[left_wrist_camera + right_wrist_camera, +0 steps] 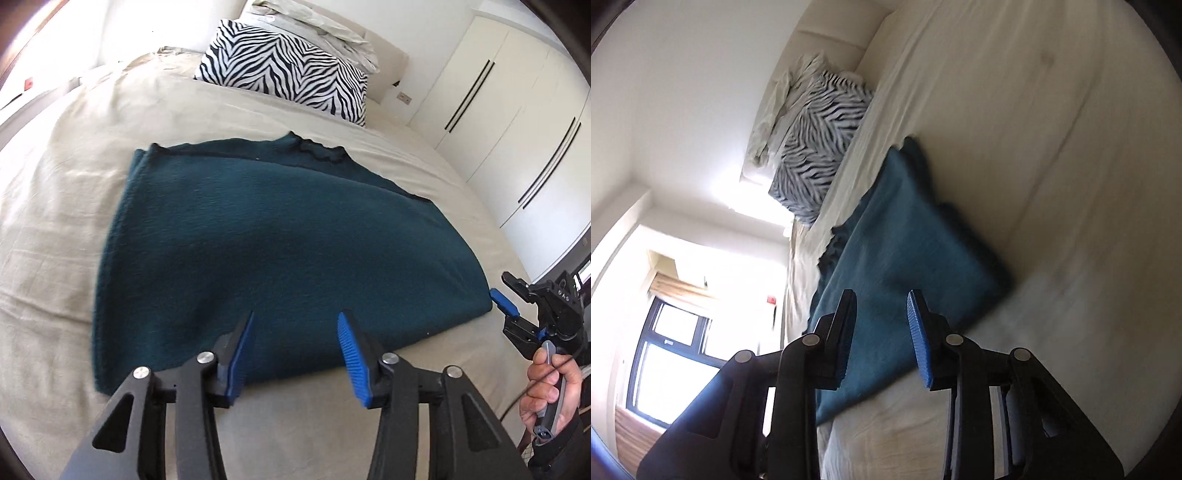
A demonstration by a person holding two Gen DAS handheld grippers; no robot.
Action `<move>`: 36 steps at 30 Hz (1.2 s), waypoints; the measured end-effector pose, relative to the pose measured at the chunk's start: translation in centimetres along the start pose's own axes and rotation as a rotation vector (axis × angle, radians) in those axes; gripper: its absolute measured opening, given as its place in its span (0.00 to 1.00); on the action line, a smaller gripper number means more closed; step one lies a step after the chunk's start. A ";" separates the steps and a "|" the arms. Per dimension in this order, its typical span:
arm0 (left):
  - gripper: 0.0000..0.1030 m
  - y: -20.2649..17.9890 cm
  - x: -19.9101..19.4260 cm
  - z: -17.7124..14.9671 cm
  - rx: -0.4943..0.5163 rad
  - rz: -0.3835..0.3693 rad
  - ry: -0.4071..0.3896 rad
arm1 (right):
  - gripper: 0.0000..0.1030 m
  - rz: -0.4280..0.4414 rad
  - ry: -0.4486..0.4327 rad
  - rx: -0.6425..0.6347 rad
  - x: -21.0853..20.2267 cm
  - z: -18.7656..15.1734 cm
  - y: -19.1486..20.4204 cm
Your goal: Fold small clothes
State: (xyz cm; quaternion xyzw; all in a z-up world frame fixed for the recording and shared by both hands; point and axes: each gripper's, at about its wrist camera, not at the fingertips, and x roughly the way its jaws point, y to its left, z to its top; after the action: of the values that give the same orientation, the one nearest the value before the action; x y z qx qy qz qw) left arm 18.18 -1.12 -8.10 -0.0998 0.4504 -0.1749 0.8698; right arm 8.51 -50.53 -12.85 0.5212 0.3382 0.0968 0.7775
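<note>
One dark teal garment [258,243] lies folded flat on the beige bed [66,206], well short of the zebra-print pillow [291,74] by the headboard. Its near hem runs along the bed's near edge. The left hand-held gripper [295,325] hovers just above that hem, jaws apart with nothing between the blue pads, the cloth lying under them rather than pinched. The right hand-held gripper [504,306] sits just off the garment's near right corner, beside it and not clearly touching; a hand [550,391] holds its handle. In its own blurred, rolled-over view, the right hand-held gripper [882,317] shows a gap between its pads, with the garment [905,236] beyond them and nothing gripped. White wardrobe doors [509,110] stand past the bed's right edge.
</note>
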 end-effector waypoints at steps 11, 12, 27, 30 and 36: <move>0.53 0.2 2.4 -0.5 0.030 0.080 0.055 | 0.26 -0.016 0.119 0.045 6.1 -3.1 -0.9; 0.53 0.1 2.4 -0.5 0.032 0.082 0.053 | 0.26 -0.031 0.086 0.048 4.7 -2.8 -1.3; 0.57 1.1 -1.0 -0.7 0.012 0.122 0.013 | 0.60 -0.193 -0.039 -0.199 -2.1 -3.7 4.9; 0.64 2.6 -3.5 -0.3 -0.015 0.161 -0.037 | 0.60 -0.165 0.014 -0.262 0.3 -4.7 7.6; 0.72 9.5 -6.3 0.6 -0.182 0.186 -0.085 | 0.60 -0.116 0.118 -0.337 4.4 -6.9 11.2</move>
State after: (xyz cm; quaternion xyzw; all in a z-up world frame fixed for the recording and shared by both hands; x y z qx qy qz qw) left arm 17.35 10.11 -6.21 -0.1433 0.4344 -0.0477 0.8879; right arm 9.80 -38.27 -6.51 0.3568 0.3918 0.1376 0.8368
